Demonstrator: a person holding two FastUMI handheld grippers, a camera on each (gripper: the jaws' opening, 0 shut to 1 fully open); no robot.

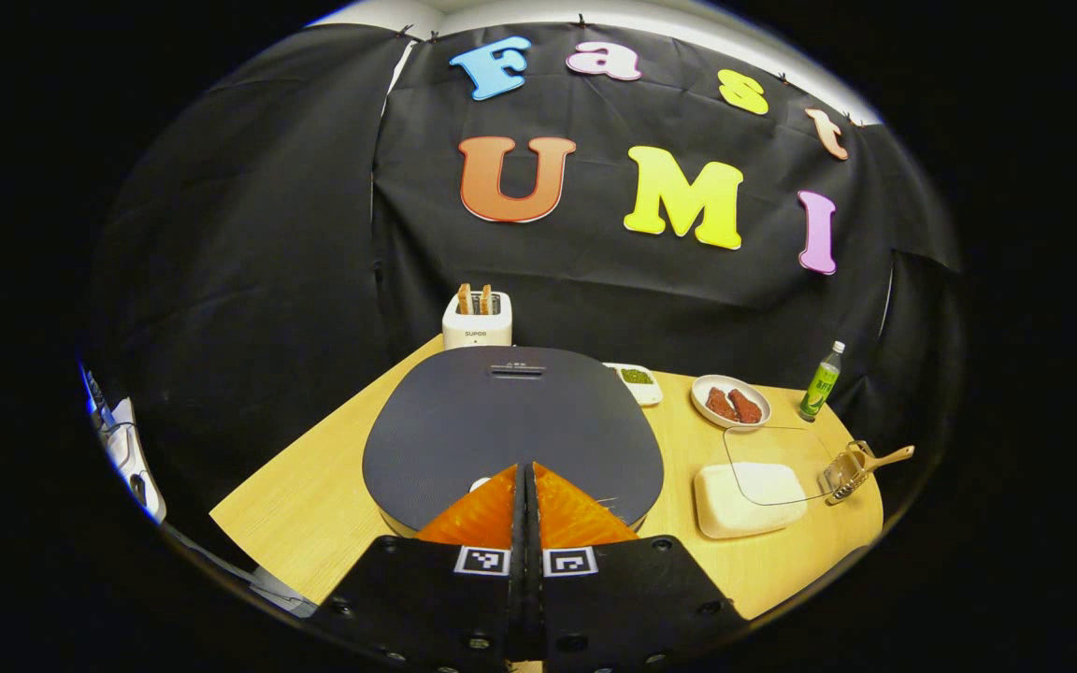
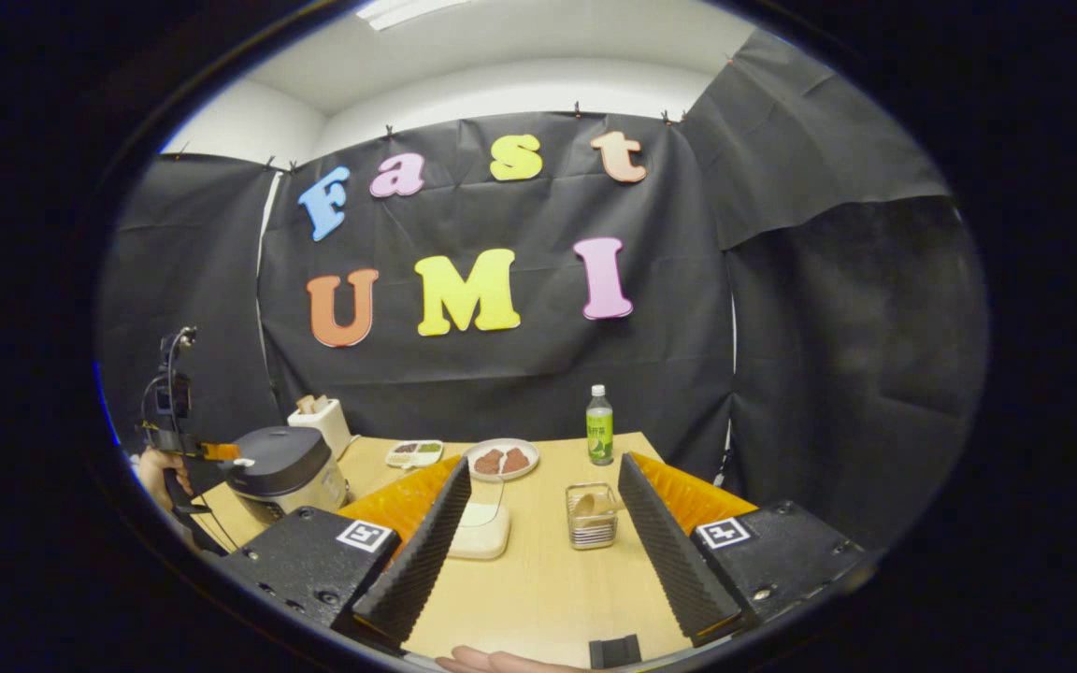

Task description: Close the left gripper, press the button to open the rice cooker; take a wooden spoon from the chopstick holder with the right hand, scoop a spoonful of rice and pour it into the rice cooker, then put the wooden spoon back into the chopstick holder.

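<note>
rice cooker sits on the wooden table with its dark lid down, straight ahead at 12 o'clock in the left gripper view. the left gripper has its two orange fingers pressed together with nothing between them, tips over the near edge of the lid by a small white button. behind the cooker at 12 o'clock stands a white toaster with bread in its slots. at 3 o'clock from the cooker lies a container of rice with a clear lid tilted over it, and just beyond at 3 o'clock is the chopstick holder with the wooden spoon leaning out. in the right gripper view the right gripper is spread wide, gripping nothing — the holder lies between its fingers, farther off. a plate with two brown pieces and a green bottle stand toward the back, and the left gripper with the hand holding it shows at 9 o'clock — beside the cooker.
</note>
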